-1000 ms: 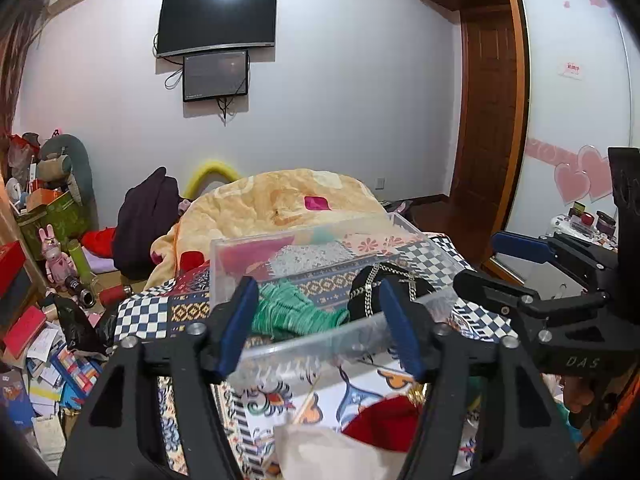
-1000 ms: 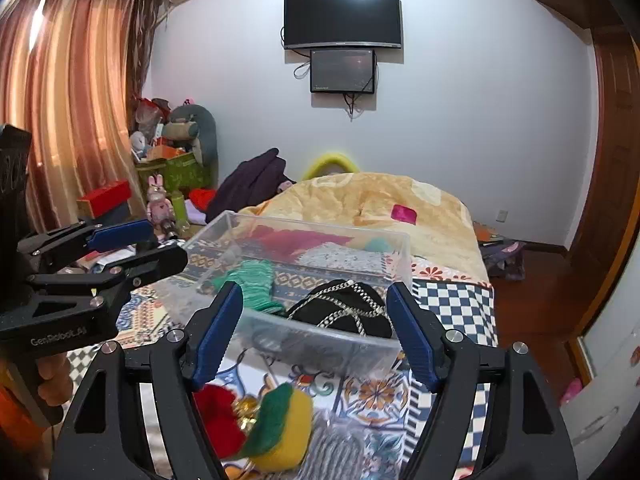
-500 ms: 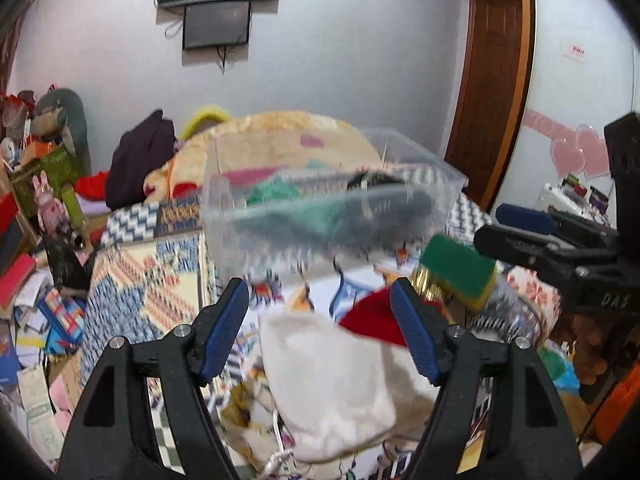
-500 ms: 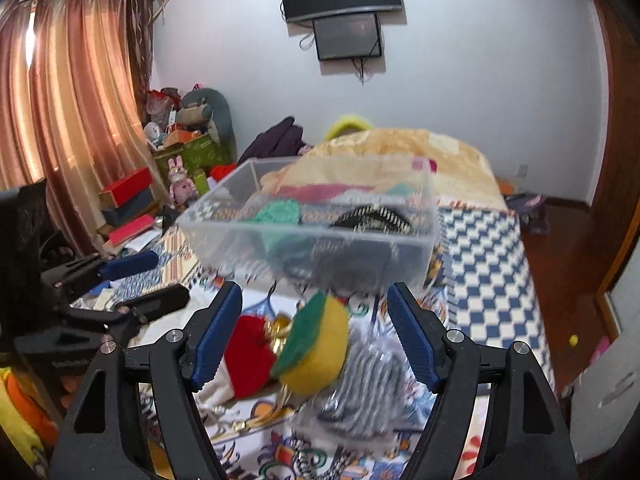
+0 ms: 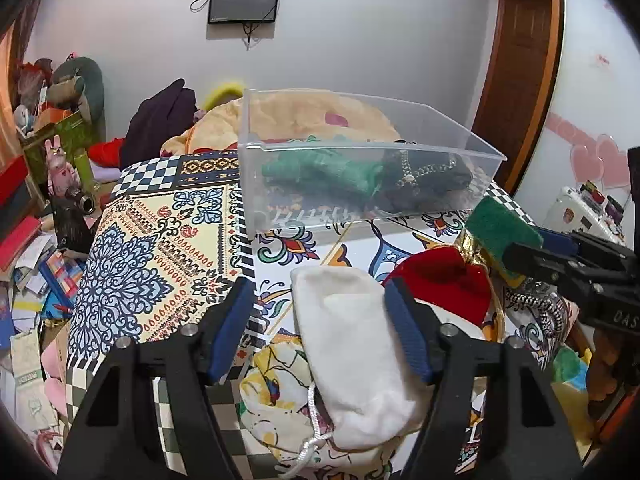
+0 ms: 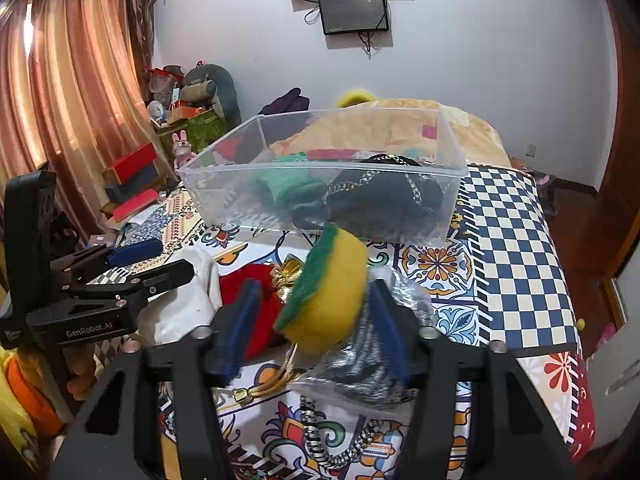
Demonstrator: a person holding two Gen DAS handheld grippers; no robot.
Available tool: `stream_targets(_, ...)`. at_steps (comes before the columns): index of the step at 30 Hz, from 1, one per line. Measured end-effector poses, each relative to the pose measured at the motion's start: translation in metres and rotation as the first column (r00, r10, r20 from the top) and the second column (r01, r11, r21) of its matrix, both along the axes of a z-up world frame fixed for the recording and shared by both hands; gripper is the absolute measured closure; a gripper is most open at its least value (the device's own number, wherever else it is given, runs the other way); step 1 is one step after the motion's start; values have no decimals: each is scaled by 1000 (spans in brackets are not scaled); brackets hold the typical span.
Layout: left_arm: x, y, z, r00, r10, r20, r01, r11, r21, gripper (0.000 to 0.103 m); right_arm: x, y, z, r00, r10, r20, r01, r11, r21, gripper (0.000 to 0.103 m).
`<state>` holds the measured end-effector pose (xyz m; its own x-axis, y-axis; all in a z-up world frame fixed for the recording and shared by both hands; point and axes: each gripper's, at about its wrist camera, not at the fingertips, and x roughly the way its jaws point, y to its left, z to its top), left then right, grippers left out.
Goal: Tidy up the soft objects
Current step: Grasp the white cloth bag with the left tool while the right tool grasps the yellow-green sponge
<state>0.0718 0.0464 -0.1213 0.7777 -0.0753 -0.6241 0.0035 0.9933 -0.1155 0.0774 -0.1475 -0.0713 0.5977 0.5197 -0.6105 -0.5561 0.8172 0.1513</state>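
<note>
A clear plastic bin point(image 5: 360, 200) point(image 6: 320, 196) stands on the patterned bed cover and holds a green knit item point(image 5: 320, 172) and a black chain bag point(image 5: 420, 176). My left gripper point(image 5: 322, 328) is open, its fingers on either side of a white drawstring pouch point(image 5: 352, 352). My right gripper point(image 6: 314, 320) is open around a yellow and green sponge point(image 6: 328, 300). A red pouch point(image 5: 444, 276) point(image 6: 256, 292) lies between them. A striped item in a clear bag point(image 6: 372, 360) lies under the sponge.
A floral cloth bag point(image 5: 276, 392) lies under the white pouch. A rumpled yellow quilt point(image 6: 460, 132) is behind the bin. Clutter, boxes and toys point(image 5: 48, 184) fill the floor at the left. A door point(image 5: 516, 72) is at the right.
Both grippers have dropped down and moved in toward the pile in front of the bin. The left now frames the white pouch, the right the sponge. The bin has not moved.
</note>
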Motion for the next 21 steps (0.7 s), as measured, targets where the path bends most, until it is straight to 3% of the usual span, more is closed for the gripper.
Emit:
stream_targets(5, 6, 4, -7, 999, -17, -31, 16, 999, -48, 55, 2, -3, -1, 1000, -8, -10, 8, 1000, 2, 65)
stream_targets(9, 9, 9, -13, 999, -4, -46, 1, 997, -78, 60, 3, -1, -2, 1000, -1, -18, 1, 1000, 6, 70)
stream_targets(11, 10, 10, -14, 999, -13, -49, 8, 996, -91, 74, 1, -1, 0, 1000, 3, -16, -3, 1000, 12, 71)
stream_targets(16, 7, 7, -11, 999, -10, -34, 8, 998, -67, 90, 0, -7, 6, 1000, 0, -4, 0, 999, 44, 72)
stream_targets(21, 3, 4, -4, 999, -24, -20, 23, 996, -81, 95, 1, -14, 14, 1000, -10, 10, 9, 998, 65, 72)
